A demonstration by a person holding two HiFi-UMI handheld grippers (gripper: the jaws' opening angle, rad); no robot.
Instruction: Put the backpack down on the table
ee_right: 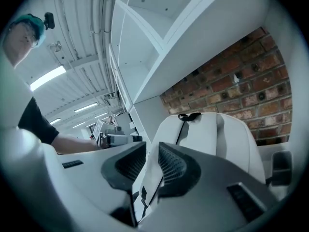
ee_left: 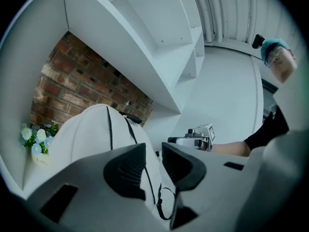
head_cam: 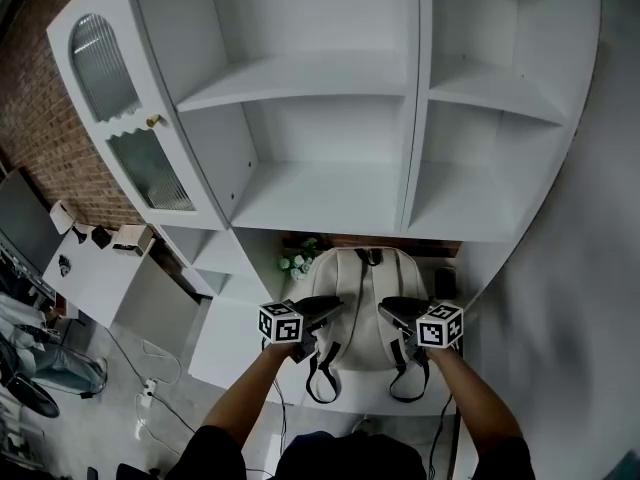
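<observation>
A big white shelf unit (head_cam: 330, 88) stands over a white table (head_cam: 230, 353). The backpack (head_cam: 365, 308) sits on the table, under the shelves and in front of a brick wall (ee_left: 72, 81). It is creamy white and puffy, with thin black lines. It stands up tall and leans back a bit, so its long way goes up and down. Its strap side faces the person.

The left gripper (ee_left: 153, 153) has its jaws a little apart, with nothing in them. The right gripper (ee_right: 152, 151) has its jaws a little apart too, around a white shoulder strap (ee_right: 150, 173). A small black loop (ee_right: 189, 116) sits on the backpack's top.
</observation>
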